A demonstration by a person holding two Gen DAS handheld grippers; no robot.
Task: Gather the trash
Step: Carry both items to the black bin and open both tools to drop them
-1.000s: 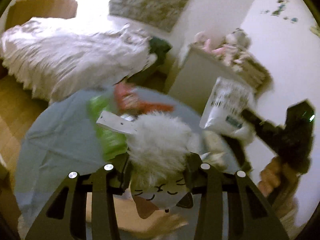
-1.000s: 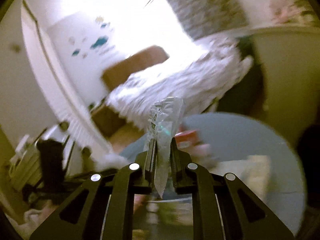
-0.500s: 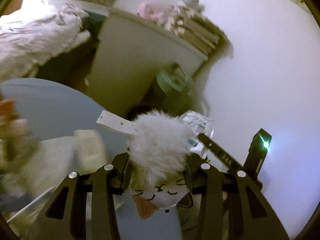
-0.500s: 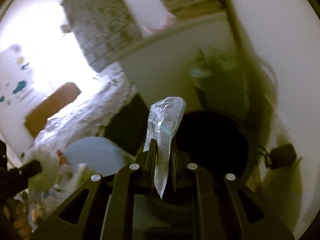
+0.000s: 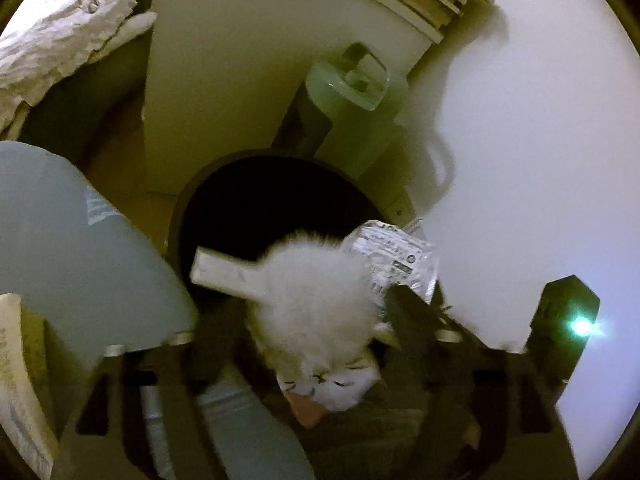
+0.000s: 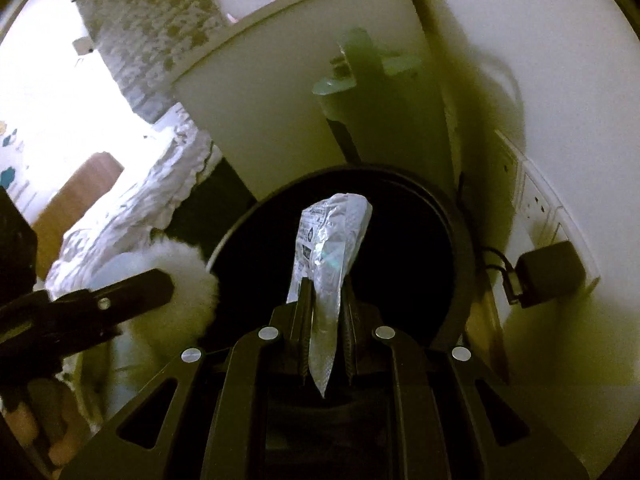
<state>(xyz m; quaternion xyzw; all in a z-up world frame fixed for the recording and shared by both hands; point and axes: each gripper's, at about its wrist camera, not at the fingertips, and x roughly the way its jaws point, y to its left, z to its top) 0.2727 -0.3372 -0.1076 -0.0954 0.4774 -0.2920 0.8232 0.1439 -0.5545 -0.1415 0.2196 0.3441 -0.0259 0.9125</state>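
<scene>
1. Left: our left gripper [image 5: 316,344] hangs above the near rim of the black bin [image 5: 224,184]. Its jaws have just been opening; they stand wide, and the fluffy white cat plush [image 5: 316,304] between them looks free of the pads, tag pointing over the bin mouth.
2. We judge the plush released; best keep the jaws spread until it drops clear, or it may catch the rim.
3. Right: our right gripper [image 6: 326,340] pinches the silver foil wrapper [image 6: 328,248] firmly, directly over the bin's dark opening.
4. Next we part those jaws only while centred over the hole.
</scene>
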